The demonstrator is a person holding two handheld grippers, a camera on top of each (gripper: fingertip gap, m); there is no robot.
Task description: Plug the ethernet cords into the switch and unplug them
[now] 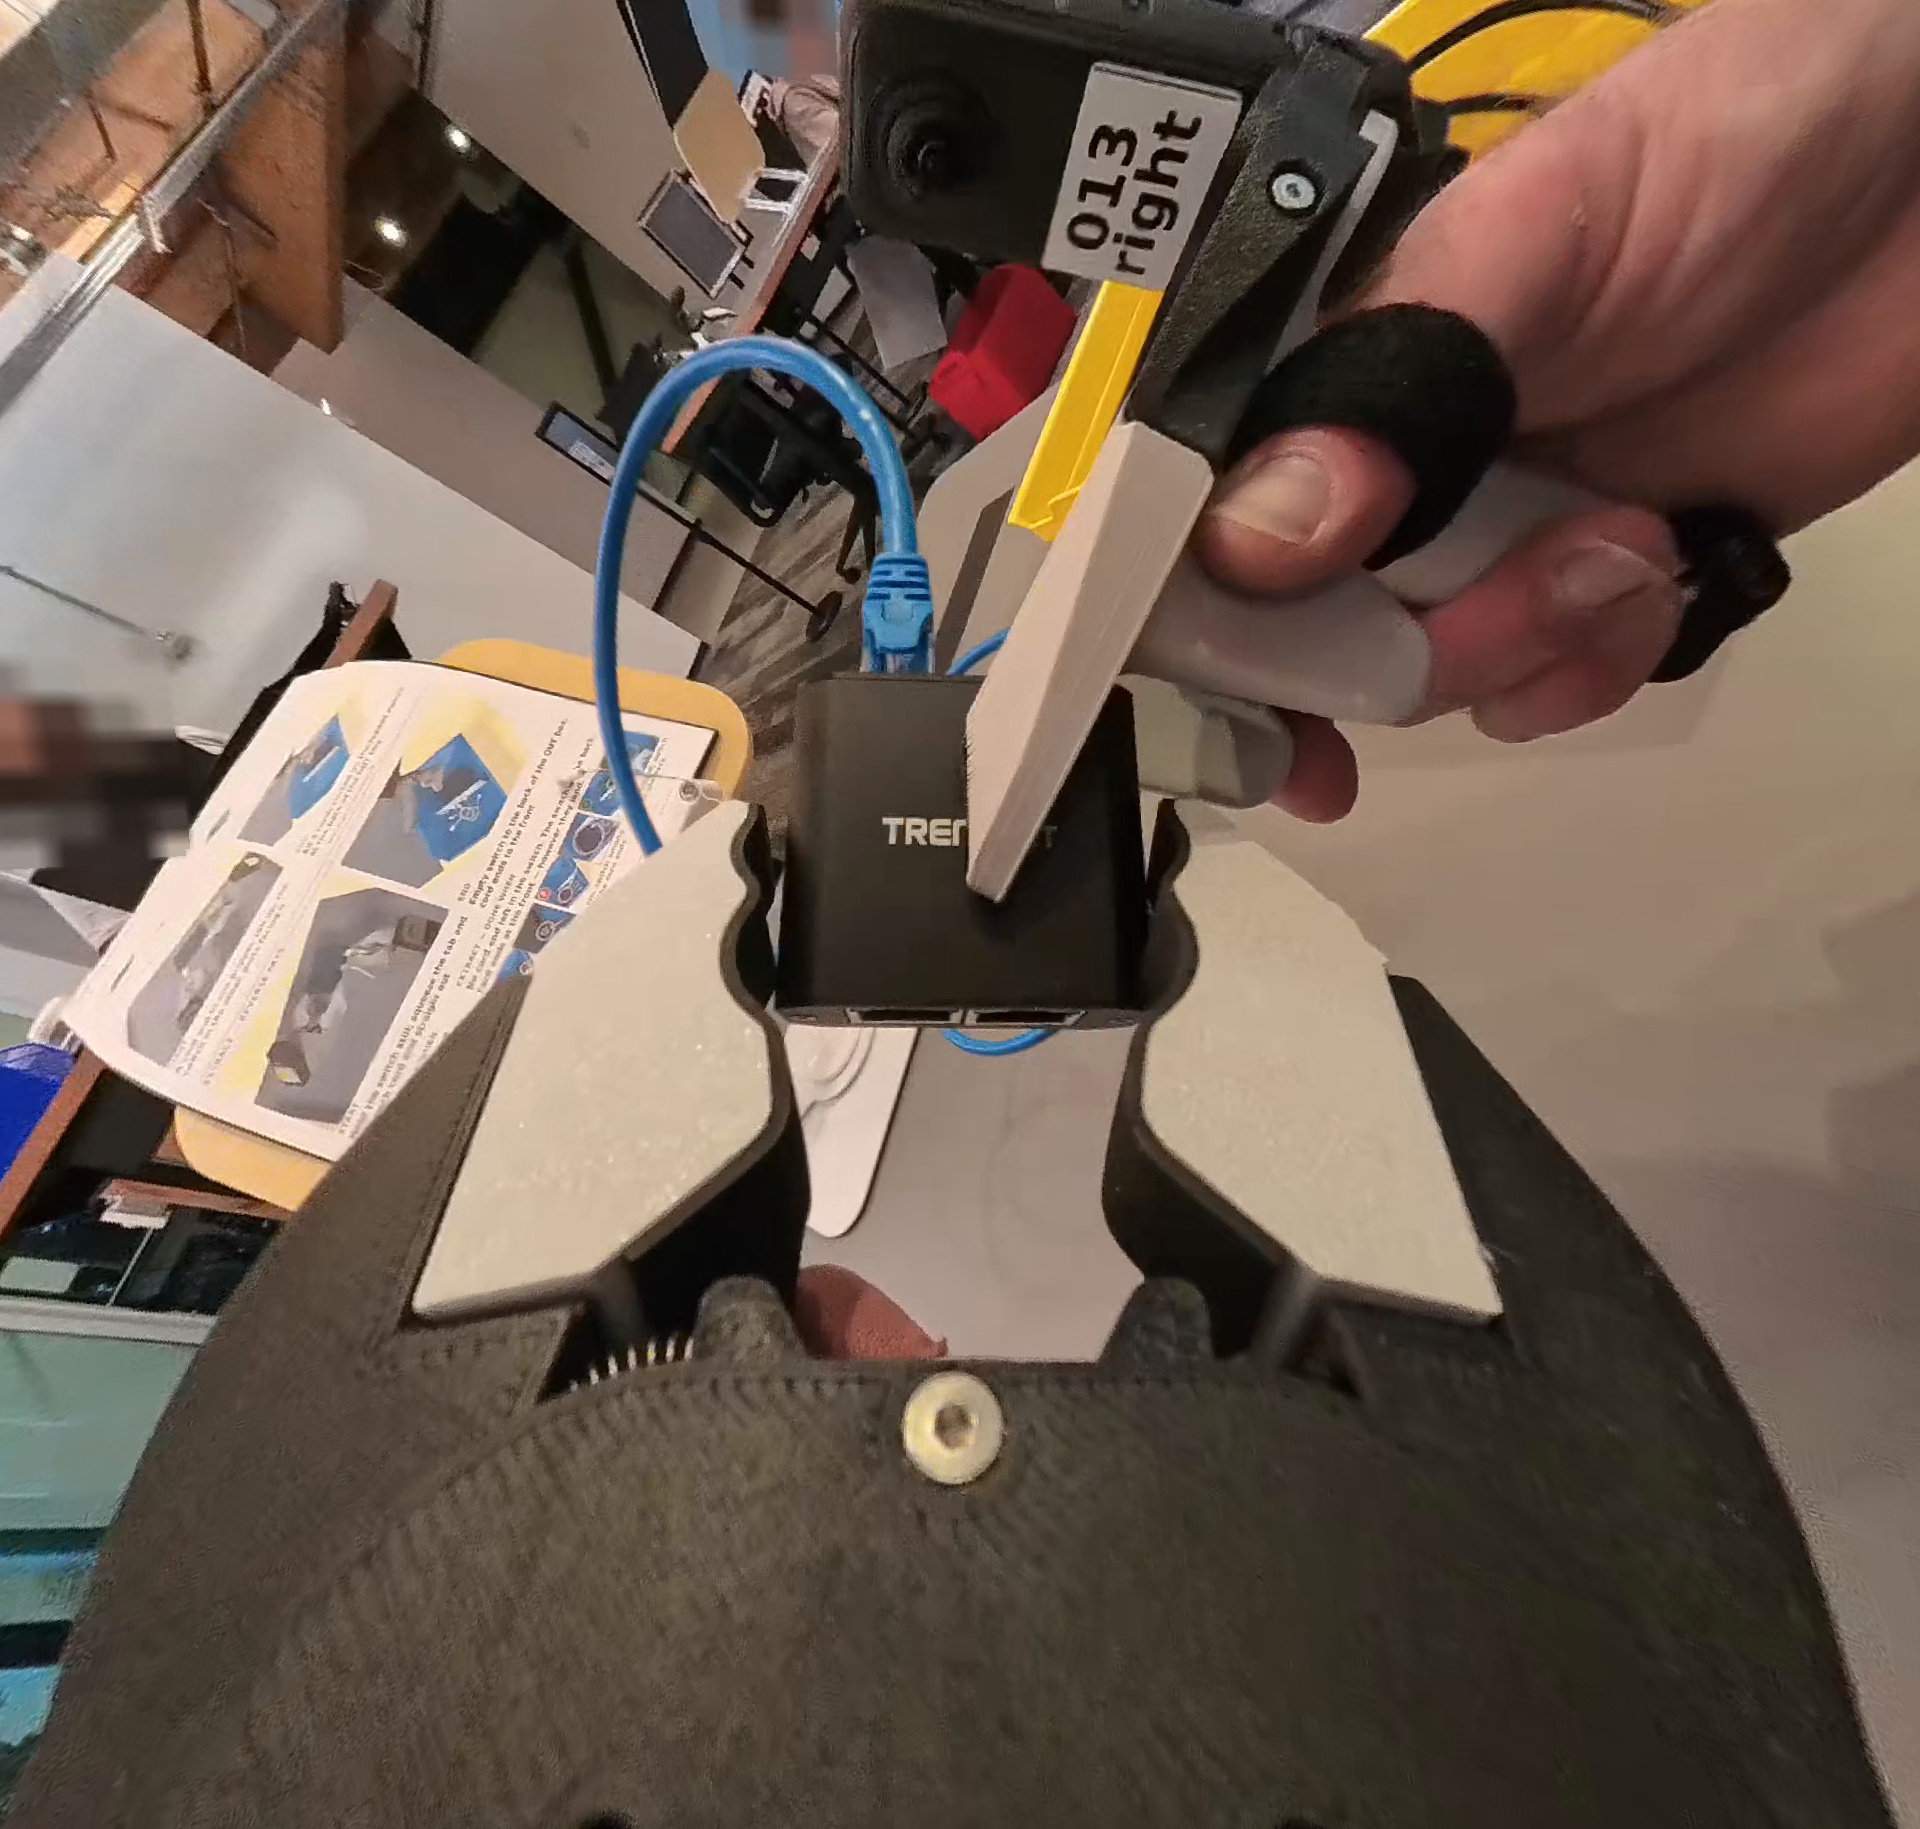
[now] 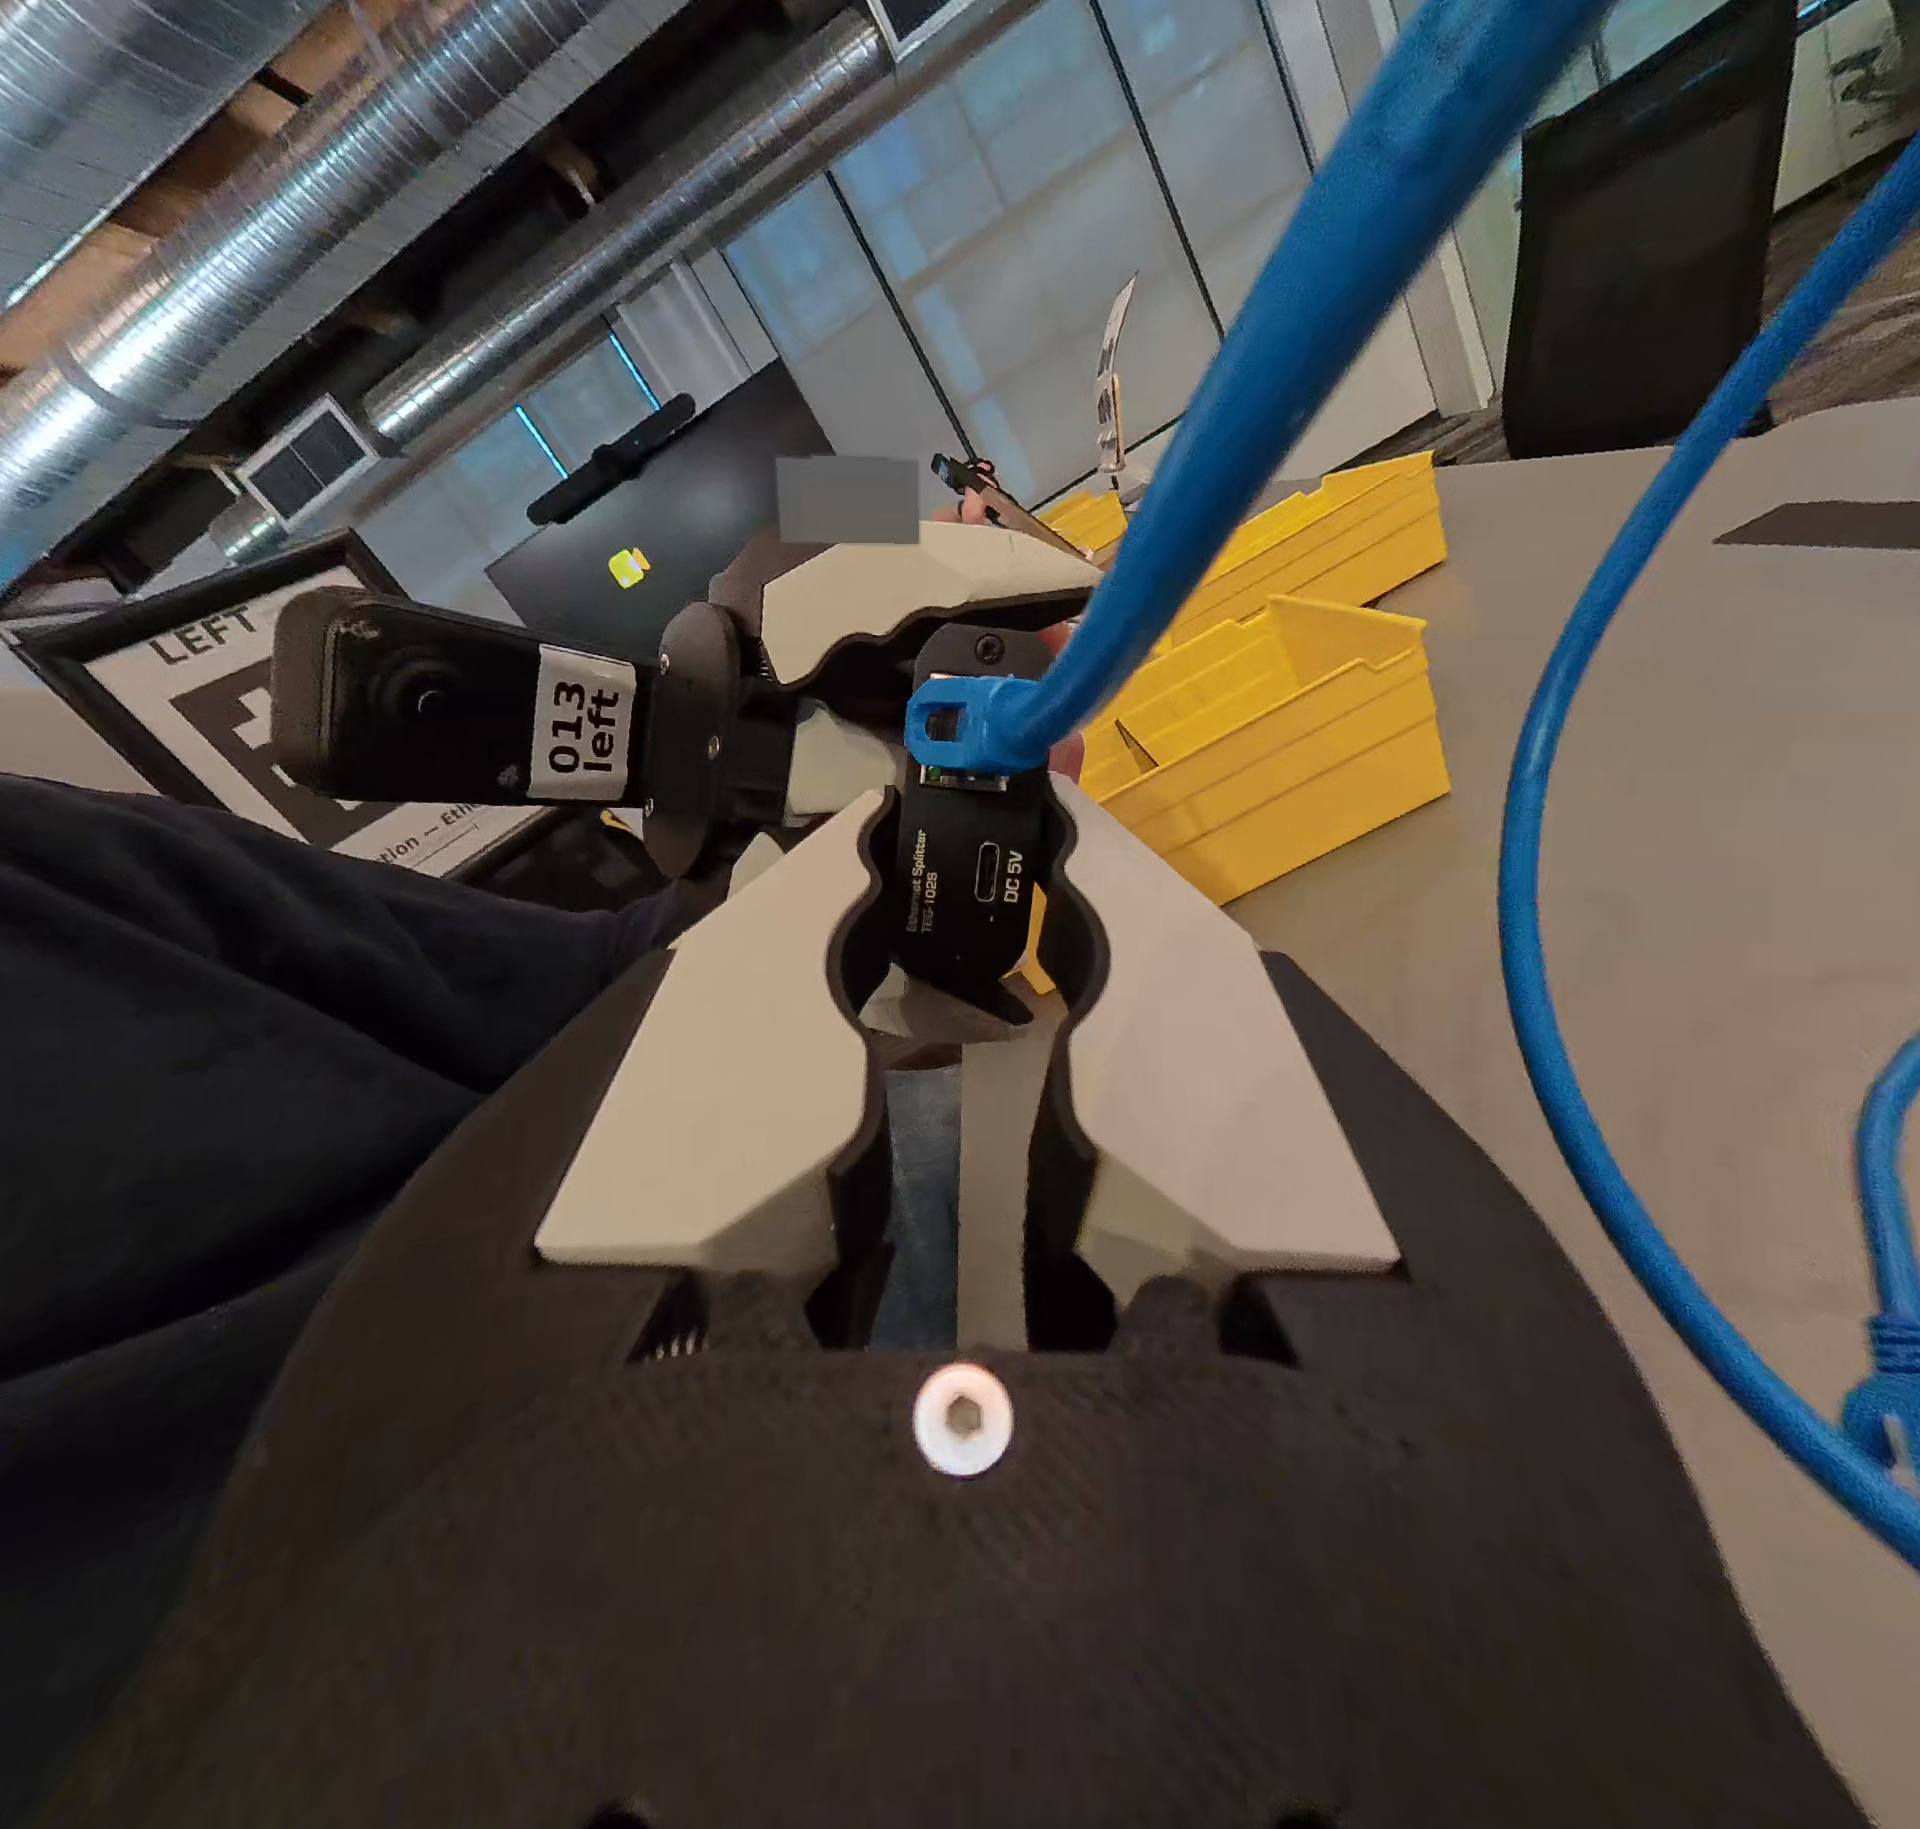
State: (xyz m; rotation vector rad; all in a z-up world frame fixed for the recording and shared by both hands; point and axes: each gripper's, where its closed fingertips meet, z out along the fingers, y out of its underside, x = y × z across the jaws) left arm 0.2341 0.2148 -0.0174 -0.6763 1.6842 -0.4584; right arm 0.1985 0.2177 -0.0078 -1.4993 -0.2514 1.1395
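**Switch clamped from both ends**

Grey counter (image 2: pixel 1662 844) carries yellow bins (image 2: pixel 1299 730) and a printed sheet (image 1: pixel 343 906). Left gripper (image 1: pixel 961 906) fingers pinch the lettered black switch (image 1: pixel 894 906); right gripper (image 2: pixel 971 896) fingers close on it too. One blue ethernet cord (image 1: pixel 899 605) is plugged in. White labels mark both cameras.

One black switch (image 1: pixel 914 844), two blue ethernet cords (image 2: pixel 1299 325), two yellow bins (image 2: pixel 1299 740) and one printed sheet (image 1: pixel 343 896) are counted.
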